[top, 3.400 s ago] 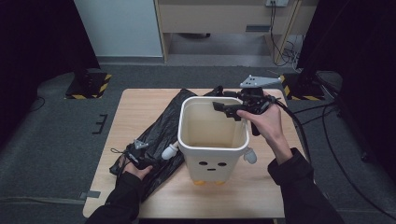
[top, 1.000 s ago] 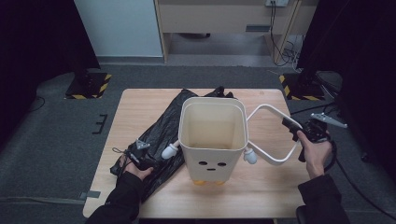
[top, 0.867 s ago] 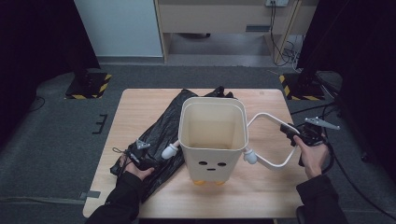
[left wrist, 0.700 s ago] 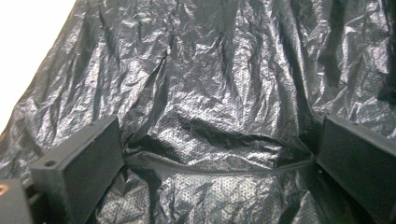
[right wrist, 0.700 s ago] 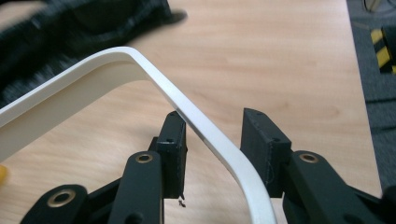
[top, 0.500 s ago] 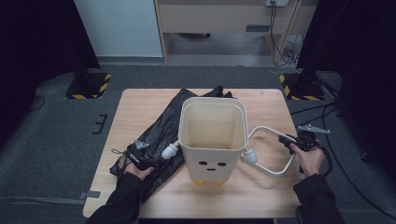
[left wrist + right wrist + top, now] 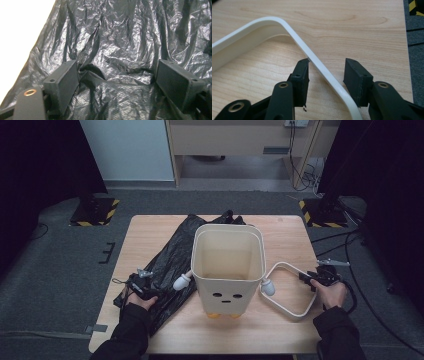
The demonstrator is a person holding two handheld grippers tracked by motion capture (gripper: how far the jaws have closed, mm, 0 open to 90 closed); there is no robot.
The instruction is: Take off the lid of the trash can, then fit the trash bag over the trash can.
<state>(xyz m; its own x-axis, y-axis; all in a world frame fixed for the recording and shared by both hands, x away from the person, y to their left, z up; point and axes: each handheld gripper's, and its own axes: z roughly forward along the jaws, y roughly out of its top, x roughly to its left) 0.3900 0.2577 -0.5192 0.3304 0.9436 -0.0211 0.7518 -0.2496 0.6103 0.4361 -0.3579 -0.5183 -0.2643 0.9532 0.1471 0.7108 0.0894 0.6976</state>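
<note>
A cream bin (image 7: 227, 295) with a small face on its front stands upright in the middle of the wooden table (image 7: 150, 230). Its white handle (image 7: 292, 311) is swung down to the right and lies on the tabletop. My right gripper (image 7: 306, 278) sits at the handle's far bend. Its jaws have just been opening and stand open on either side of the handle (image 7: 294, 37). A crumpled black plastic bag (image 7: 172, 257) lies left of the bin. My left gripper (image 7: 152, 291) rests on the bag (image 7: 120, 37). Its jaws have just been closing, still wide apart, with a raised fold between them.
Dark carpet surrounds the table. Cables (image 7: 350, 245) trail on the floor at the right. Yellow-and-black striped bases (image 7: 92, 212) stand on the floor beyond both back corners. A wooden cabinet (image 7: 240, 140) runs along the back wall.
The right hand carried the handle from the bin's rim out to the right and down onto the table, and its jaws spread. The left hand stayed on the bag.
</note>
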